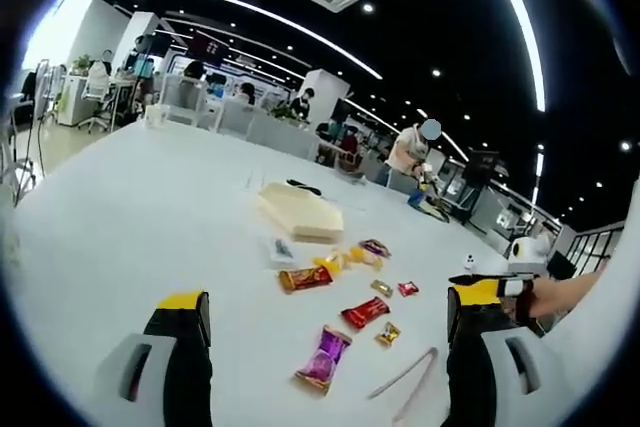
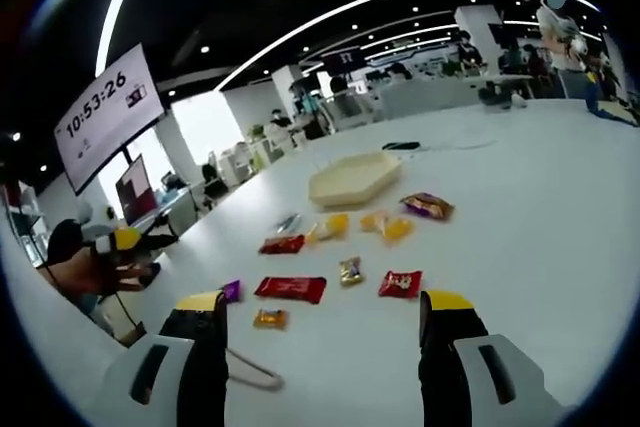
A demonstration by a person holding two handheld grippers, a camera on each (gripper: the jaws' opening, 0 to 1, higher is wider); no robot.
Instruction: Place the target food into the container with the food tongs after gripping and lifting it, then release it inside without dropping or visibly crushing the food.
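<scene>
Left gripper [image 1: 325, 322]: jaws spread wide, nothing between them, held above the white worktop [image 1: 130, 217].
Right gripper [image 2: 325, 312]: jaws likewise parted and empty; the left gripper's yellow tip shows at the far left of the right gripper view, held by a person's hand [image 2: 95, 267].
Food tongs: slim pale metal tongs [image 1: 408, 379] lie flat on the worktop near the left gripper's right jaw — long axis running diagonally, joined end away toward upper right, the two arms spreading toward the camera. In the right gripper view, one end pokes out beside the left jaw.
Container: shallow beige octagonal tray [image 2: 355, 179], resting beyond the snacks, apart from them.
Snacks: scattered wrapped pieces — purple packet [image 1: 324, 356], long red bar [image 2: 291, 289], small red square packet [image 2: 400, 283], gold-wrapped sweet [image 2: 350, 269], orange-red packet [image 1: 305, 277], yellow pieces [image 2: 385, 224], purple-orange packet [image 2: 427, 206] nearest the tray.
Background: open office with desks, people, a wall screen [image 2: 105, 112].
</scene>
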